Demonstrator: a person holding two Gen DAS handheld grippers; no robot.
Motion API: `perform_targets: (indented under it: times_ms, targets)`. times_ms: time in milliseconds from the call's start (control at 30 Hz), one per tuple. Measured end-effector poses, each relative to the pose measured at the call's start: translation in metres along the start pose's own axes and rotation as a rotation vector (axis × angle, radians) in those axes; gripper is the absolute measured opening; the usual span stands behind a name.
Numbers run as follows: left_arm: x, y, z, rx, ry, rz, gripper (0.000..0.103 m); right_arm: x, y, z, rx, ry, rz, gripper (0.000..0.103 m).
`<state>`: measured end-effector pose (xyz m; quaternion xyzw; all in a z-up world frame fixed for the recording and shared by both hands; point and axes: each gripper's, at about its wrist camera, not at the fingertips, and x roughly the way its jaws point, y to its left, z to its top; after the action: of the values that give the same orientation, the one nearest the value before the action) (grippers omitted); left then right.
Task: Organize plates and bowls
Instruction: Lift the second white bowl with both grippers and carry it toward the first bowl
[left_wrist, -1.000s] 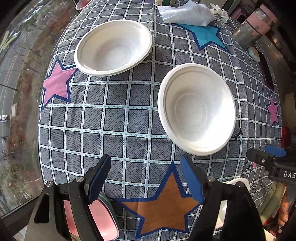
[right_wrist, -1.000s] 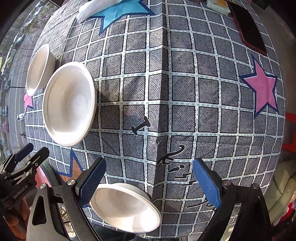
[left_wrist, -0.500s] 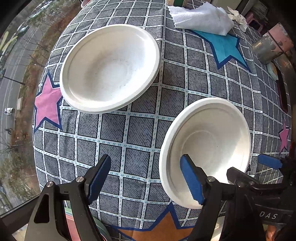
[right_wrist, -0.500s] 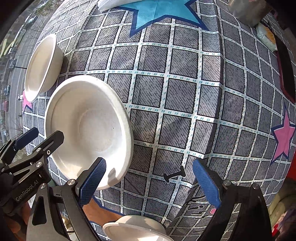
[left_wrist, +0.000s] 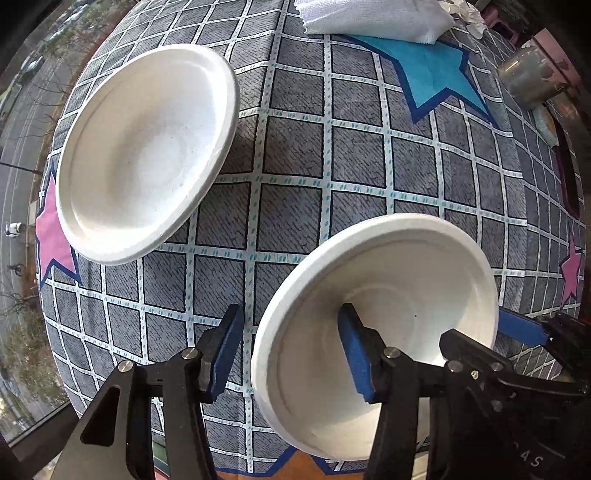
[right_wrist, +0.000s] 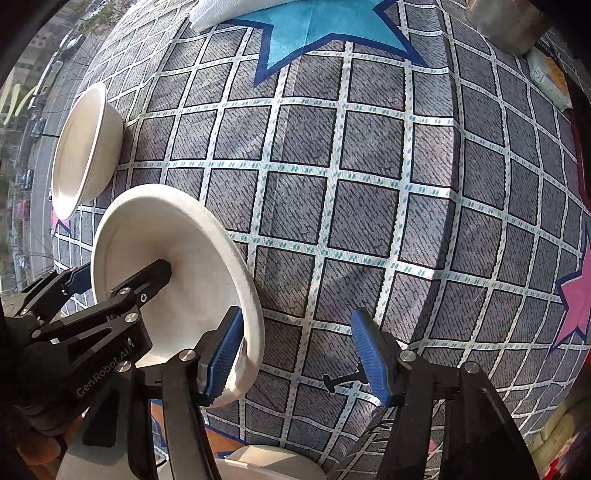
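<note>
Left wrist view: left gripper (left_wrist: 291, 350) straddles the near rim of the round white paper bowl (left_wrist: 406, 280) on the grey checked tablecloth (left_wrist: 332, 155), jaws just narrowing, pads not touching yet. Right gripper (right_wrist: 297, 354) straddles the opposite rim, closing too, unclenched. Second white bowl (left_wrist: 147, 147) sits well apart.

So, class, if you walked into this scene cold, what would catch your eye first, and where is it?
First, the near white bowl, with both grippers straddling opposite sides of its rim, one blue finger of each inside it, their fingers having just been closing. Next, the far white bowl, alone to its left by a pink star. Under everything, the grey checked tablecloth with a bright blue star.
</note>
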<state>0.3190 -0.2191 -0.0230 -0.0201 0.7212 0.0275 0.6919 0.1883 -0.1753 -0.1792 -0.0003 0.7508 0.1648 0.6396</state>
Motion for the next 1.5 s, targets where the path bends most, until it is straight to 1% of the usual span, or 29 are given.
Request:
perform_targets:
  times_ms: [67,100,133,167,200,267,300,400,567,633,767,833,867,900,967,1000,1067,1100,1133,1200,1233,1300,1500]
  targets:
    - [-0.002,-0.014,0.014,0.021,0.002,0.0,0.05,-0.007,-0.014,-0.003,0.004,-0.002,0.028,0.045]
    - [-0.002,-0.023,0.019,0.037,0.002,0.0,0.05,-0.009,-0.02,-0.004,0.007,0.001,0.035,0.042]
    - [-0.002,-0.031,0.025,0.052,0.003,-0.006,0.048,-0.011,-0.025,-0.007,0.011,0.004,0.033,0.035]
    - [-0.003,-0.036,0.03,0.067,0.004,-0.01,0.047,-0.015,-0.034,-0.013,0.017,0.004,0.028,0.03]
    - [-0.004,-0.042,0.033,0.082,0.004,-0.012,0.046,-0.016,-0.04,-0.014,0.025,0.001,0.021,0.028]
    - [-0.005,-0.053,0.041,0.108,0.006,-0.019,0.044,-0.019,-0.055,-0.02,0.045,-0.001,0.021,0.02]
    - [-0.005,-0.057,0.043,0.119,0.008,-0.026,0.043,-0.02,-0.063,-0.025,0.055,-0.003,0.018,0.018]
    - [-0.007,-0.069,0.047,0.155,0.008,-0.034,0.042,-0.023,-0.083,-0.037,0.077,-0.009,0.011,0.017]
    - [-0.009,-0.08,0.06,0.195,0.018,-0.044,0.041,-0.026,-0.115,-0.065,0.128,0.004,0.034,0.017]
    - [-0.012,-0.081,0.045,0.199,0.026,-0.049,0.04,-0.029,-0.125,-0.075,0.142,0.006,0.039,0.017]
    - [-0.013,-0.09,0.042,0.214,0.029,-0.051,0.039,-0.035,-0.142,-0.093,0.159,0.004,0.045,0.018]
    - [-0.016,-0.104,0.033,0.218,0.023,-0.05,0.039,-0.04,-0.145,-0.101,0.162,-0.002,0.044,0.018]
    - [-0.015,-0.118,0.016,0.221,0.017,-0.048,0.039,-0.043,-0.148,-0.103,0.163,-0.006,0.044,0.017]
    - [-0.019,-0.128,0.005,0.225,0.011,-0.048,0.039,-0.047,-0.151,-0.105,0.163,-0.012,0.043,0.018]
    - [-0.029,-0.139,-0.001,0.232,-0.001,-0.047,0.039,-0.056,-0.156,-0.109,0.164,-0.021,0.043,0.017]
    - [-0.043,-0.124,-0.01,0.235,-0.008,-0.049,0.039,-0.061,-0.158,-0.11,0.164,-0.025,0.043,0.017]
    - [-0.056,-0.126,-0.005,0.239,-0.019,-0.051,0.039,-0.072,-0.161,-0.114,0.162,-0.034,0.043,0.018]
    - [-0.072,-0.13,-0.02,0.24,-0.024,-0.052,0.039,-0.076,-0.164,-0.117,0.16,-0.039,0.041,0.018]
    - [-0.082,-0.126,-0.023,0.242,-0.028,-0.054,0.039,-0.085,-0.169,-0.127,0.159,-0.044,0.041,0.017]
    - [-0.094,-0.127,-0.017,0.248,-0.037,-0.056,0.039,-0.097,-0.174,-0.137,0.158,-0.051,0.04,0.018]
    - [-0.101,-0.129,-0.027,0.253,-0.042,-0.057,0.039,-0.102,-0.173,-0.143,0.159,-0.055,0.039,0.018]
    - [-0.109,-0.132,-0.032,0.26,-0.051,-0.058,0.039,-0.112,-0.167,-0.152,0.158,-0.061,0.035,0.018]
    - [-0.134,-0.13,-0.06,0.296,-0.058,-0.067,0.039,-0.132,-0.166,-0.199,0.158,-0.067,0.028,0.018]
